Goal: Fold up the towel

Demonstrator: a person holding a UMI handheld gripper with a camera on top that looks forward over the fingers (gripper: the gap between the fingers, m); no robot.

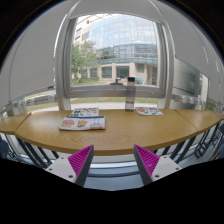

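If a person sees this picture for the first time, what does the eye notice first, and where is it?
The eye goes first to the large window beyond the table, with a glass-fronted building outside. Next comes the long curved wooden table just ahead of the fingers, with open magazines lying on it and a tall clear container standing near its far edge. The gripper is open, holding nothing, and no towel is visible.

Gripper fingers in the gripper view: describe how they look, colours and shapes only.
The gripper shows two fingers, each white on its outer body. Each inner face carries a magenta pad, wedge-shaped and narrowing toward the tip, with fine ribbing across its surface. No cables, printed markings, hand or sleeve show in this view.
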